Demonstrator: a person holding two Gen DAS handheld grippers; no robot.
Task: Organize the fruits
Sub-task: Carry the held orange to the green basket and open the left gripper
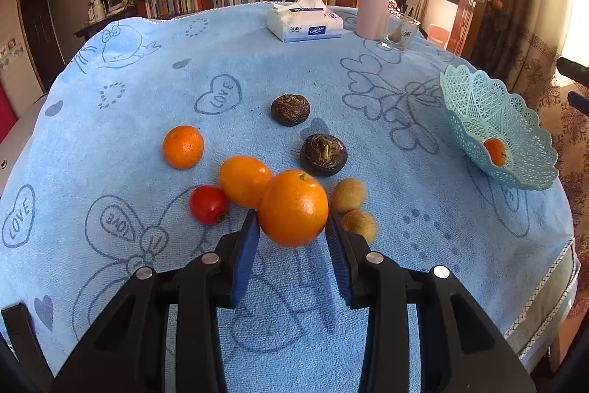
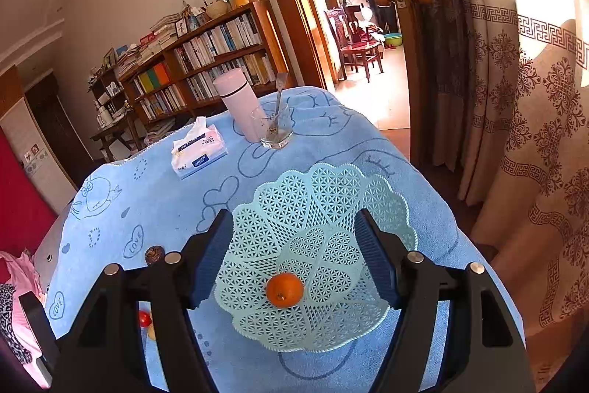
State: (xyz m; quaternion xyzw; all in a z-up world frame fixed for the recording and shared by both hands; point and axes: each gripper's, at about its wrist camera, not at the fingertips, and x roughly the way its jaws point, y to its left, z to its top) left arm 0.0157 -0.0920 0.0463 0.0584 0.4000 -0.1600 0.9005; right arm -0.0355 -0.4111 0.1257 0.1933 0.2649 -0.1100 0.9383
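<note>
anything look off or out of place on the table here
Nothing looks spilled or damaged. The pale green lattice basket sits upright holding one small orange; the loose fruit lies scattered on the blue towel, as expected mid-sorting.

Both grippers look identical tbh: left gripper [image 1: 292, 225] and right gripper [image 2: 294, 229] are chunky matte black plastic, ribbed blue pads [image 1: 246, 256], shiny round silver screws [image 1: 210, 258].

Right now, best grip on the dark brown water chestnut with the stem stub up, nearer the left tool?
Take the dark brown, flattened round water chestnut across its widest sides from above. It sits flat with the stub up, so the rim gives parallel faces. Its left and right are free; the small brown longan lies close in front.
</note>
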